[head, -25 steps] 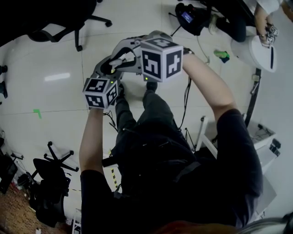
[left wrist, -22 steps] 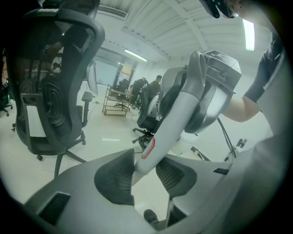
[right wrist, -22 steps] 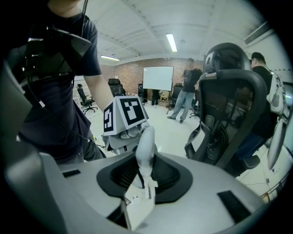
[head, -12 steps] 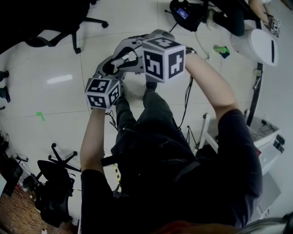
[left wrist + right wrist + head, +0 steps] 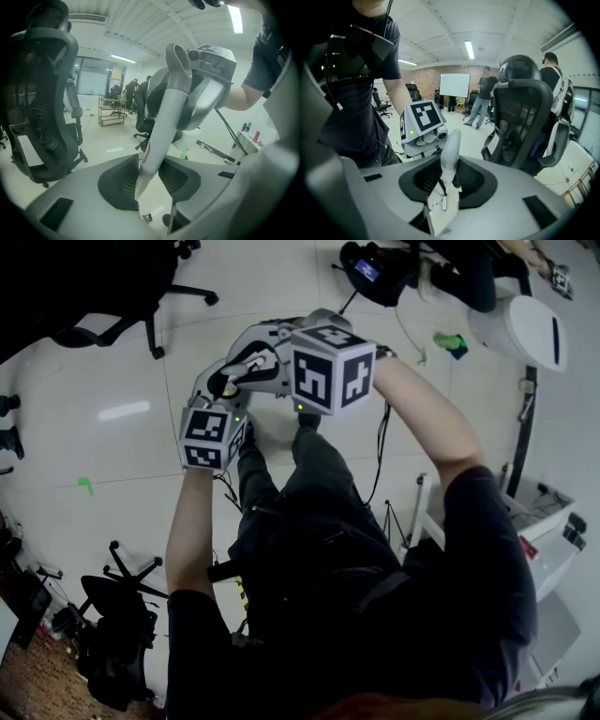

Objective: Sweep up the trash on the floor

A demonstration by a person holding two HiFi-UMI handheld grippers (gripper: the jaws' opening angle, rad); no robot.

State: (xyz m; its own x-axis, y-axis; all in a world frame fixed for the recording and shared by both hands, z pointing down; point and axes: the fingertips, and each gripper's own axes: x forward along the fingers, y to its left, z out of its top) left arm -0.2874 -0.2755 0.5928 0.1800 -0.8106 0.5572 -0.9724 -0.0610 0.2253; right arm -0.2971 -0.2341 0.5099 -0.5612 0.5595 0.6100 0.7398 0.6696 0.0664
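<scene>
Person's clothing: black short-sleeved T-shirt [image 5: 469,549], sleeves ending above elbows, well behind jaws. Dark grey trousers [image 5: 319,474]. Dark shoes [image 5: 309,416] on floor beneath jaws. Thin black cable [image 5: 382,446] hanging behind right jaws, beside forearm.

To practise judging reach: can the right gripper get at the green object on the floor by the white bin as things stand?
Probably not. The right gripper is shut on a pale handle, and the green object lies well off across the floor, beside the white bin.
</scene>
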